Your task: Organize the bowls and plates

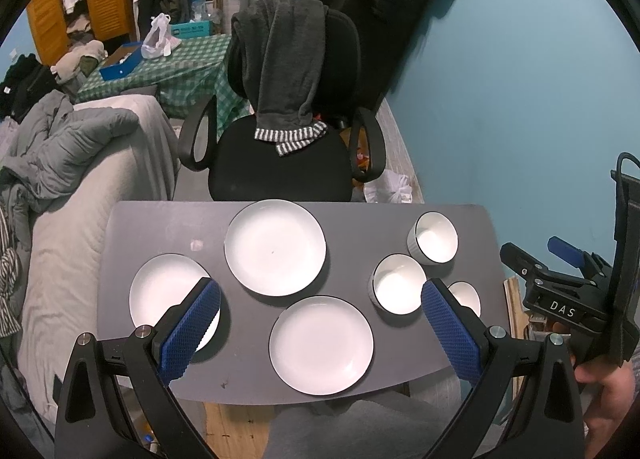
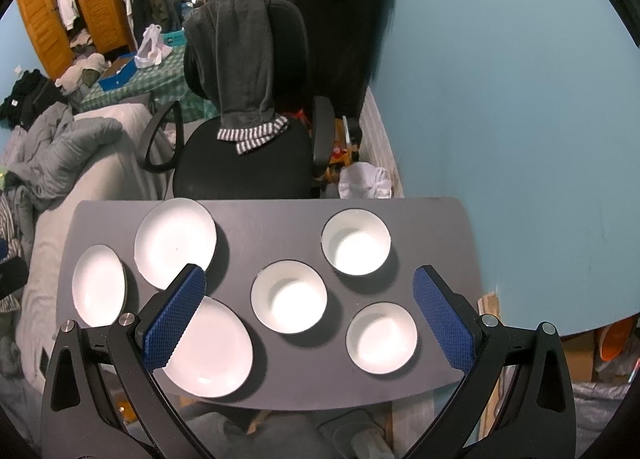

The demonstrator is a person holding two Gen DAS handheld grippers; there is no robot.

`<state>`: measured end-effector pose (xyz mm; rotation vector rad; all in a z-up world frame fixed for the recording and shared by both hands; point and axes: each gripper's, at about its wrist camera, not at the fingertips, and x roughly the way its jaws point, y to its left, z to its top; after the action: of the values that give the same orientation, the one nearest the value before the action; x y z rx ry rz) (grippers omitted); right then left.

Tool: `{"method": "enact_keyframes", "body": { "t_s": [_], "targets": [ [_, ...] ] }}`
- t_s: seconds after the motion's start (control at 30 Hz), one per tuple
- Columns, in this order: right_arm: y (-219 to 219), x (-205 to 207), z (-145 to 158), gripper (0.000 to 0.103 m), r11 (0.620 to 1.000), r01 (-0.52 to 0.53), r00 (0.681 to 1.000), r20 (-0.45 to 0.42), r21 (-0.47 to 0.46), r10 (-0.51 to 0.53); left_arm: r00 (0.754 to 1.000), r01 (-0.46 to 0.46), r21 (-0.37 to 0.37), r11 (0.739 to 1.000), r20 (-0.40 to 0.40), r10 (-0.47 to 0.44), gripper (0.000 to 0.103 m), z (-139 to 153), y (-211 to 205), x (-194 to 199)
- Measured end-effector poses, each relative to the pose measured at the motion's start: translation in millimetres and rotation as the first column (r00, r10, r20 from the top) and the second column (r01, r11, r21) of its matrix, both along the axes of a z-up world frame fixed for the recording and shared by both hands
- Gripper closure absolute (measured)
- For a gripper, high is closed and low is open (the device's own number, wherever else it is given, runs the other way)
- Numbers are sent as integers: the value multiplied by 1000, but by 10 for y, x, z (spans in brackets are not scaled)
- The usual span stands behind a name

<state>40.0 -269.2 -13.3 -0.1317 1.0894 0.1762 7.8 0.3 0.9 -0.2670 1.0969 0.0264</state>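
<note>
While the left hand-held gripper (image 1: 320,323) hangs above the near edge of the grey tabletop (image 1: 168,227), its blue fingers (image 1: 192,335) stand wide apart and hold nothing. Its camera shows three white plates with thin dark rims, all lying flat and apart from one another: a far plate (image 1: 275,247) near the middle, a left plate (image 1: 160,295) partly hidden behind the left finger, and a near plate (image 1: 321,345) by the front edge. Three white bowls sit on the right side of the tabletop: a far bowl (image 1: 434,237), a middle bowl (image 1: 398,289) and a near bowl (image 1: 468,297), the last mostly covered by the right finger. Only this view catches the right hand-held gripper (image 1: 560,279) off the right edge of the tabletop, with part of a hand (image 1: 608,383) under it. A black chair (image 1: 280,163) draped with a dark garment stands behind the tabletop.

From the right wrist camera, the right hand-held gripper (image 2: 310,319) also gapes wide and empty over the front edge of the tabletop (image 2: 432,227). Here all three bowls show whole, each deep and upright: far (image 2: 356,241), middle (image 2: 289,297), near (image 2: 381,337). The three plates sit left: (image 2: 99,285), (image 2: 175,241), (image 2: 212,351), the nearest partly behind a finger (image 2: 174,317).
</note>
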Motion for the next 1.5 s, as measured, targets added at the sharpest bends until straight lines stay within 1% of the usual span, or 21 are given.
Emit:
{"method": "enact_keyframes", "body": {
  "t_s": [0.57, 0.77, 1.03, 1.3, 1.5],
  "targets": [
    [14, 49, -26, 1, 1000, 4, 1000, -6, 0, -4, 1000, -4, -3, 1000, 0, 4, 1, -21, 85, 58],
    [53, 79, -18, 1, 1000, -9, 1000, -9, -4, 9, 999, -32, 0, 999, 0, 32, 1, -35, 130, 50],
    [112, 77, -14, 1, 1000, -23, 1000, -11, -16, 23, 998, -68, -19, 997, -17, 68, 1, -107, 213, 3],
    [129, 22, -41, 1, 1000, -21, 1000, -20, -9, 21, 998, -62, -45, 997, -34, 60, 1, -181, 237, -11],
    [158, -24, -84, 1, 1000, -18, 999, -33, -18, 17, 998, -51, -43, 998, -45, 49, 1, -267, 258, -60]
  ]
}}
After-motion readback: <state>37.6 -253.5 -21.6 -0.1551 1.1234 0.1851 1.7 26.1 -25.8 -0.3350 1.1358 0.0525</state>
